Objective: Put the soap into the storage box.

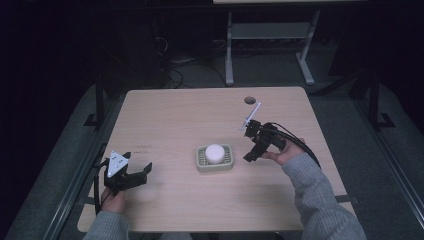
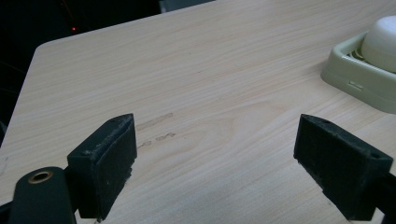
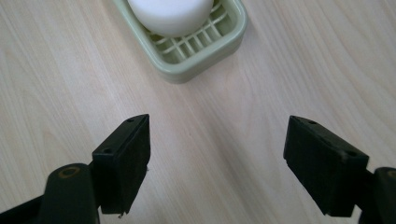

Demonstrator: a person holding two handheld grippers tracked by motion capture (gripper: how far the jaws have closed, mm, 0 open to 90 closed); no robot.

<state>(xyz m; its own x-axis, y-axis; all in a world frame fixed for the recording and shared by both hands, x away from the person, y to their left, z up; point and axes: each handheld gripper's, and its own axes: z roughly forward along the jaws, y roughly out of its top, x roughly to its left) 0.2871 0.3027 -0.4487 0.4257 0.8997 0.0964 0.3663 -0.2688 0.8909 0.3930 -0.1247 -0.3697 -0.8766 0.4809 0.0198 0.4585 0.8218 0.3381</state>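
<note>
A pale green soap dish (image 1: 202, 162) sits near the middle of the wooden table (image 1: 185, 115), holding a round white soap bar (image 1: 215, 152). My right gripper (image 1: 249, 145) hovers just right of the dish, open, with nothing between its fingers. In the right gripper view the dish (image 3: 196, 65) and soap (image 3: 170, 14) lie ahead of the open gripper (image 3: 219, 135). My left gripper (image 1: 142, 174) is open near the table's front left, well apart from the dish. In the left gripper view the gripper (image 2: 215, 140) holds nothing, and the dish (image 2: 355, 74) with the soap (image 2: 383, 42) is at the far right.
A round cable hole (image 1: 249, 99) is at the table's back right. Faint scuff marks (image 2: 156, 128) lie on the wood ahead of the left gripper. Another desk's metal frame (image 1: 270, 45) stands beyond the table on the dark floor.
</note>
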